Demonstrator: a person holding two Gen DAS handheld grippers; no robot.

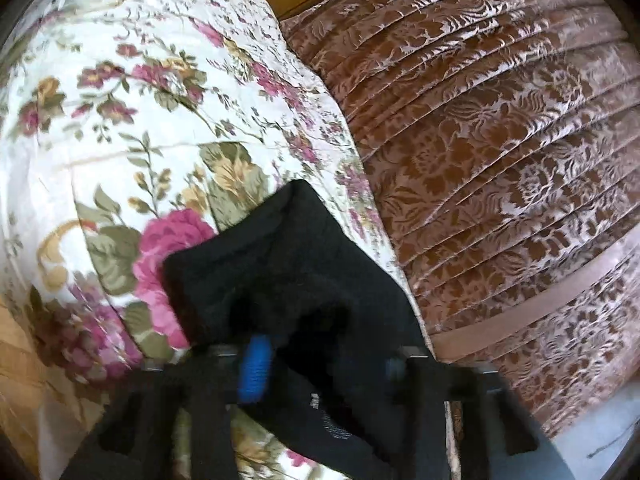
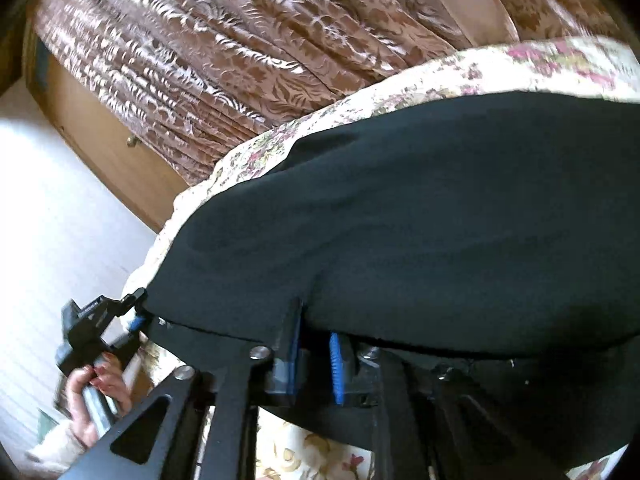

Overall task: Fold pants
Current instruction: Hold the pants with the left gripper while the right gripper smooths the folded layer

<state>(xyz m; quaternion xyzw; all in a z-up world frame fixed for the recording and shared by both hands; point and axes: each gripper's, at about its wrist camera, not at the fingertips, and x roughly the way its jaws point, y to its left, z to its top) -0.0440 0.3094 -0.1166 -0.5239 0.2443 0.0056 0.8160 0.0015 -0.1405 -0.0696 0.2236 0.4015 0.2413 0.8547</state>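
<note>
A white quilted bedspread printed with pink roses, green leaves and tan blooms [image 1: 132, 120] fills the left half of the left wrist view and runs as a pale floral band [image 2: 400, 92] across the right wrist view. Along its far edge, touching it, hangs a brown pleated curtain with a shiny pale floral pattern [image 1: 500, 140], crossed low down by a plain tan band. In the right wrist view a brown wooden panel with a small brass knob [image 2: 132, 141] stands beneath the curtain's [image 2: 224, 52] left end, beside a white wall [image 2: 52, 208].
</note>
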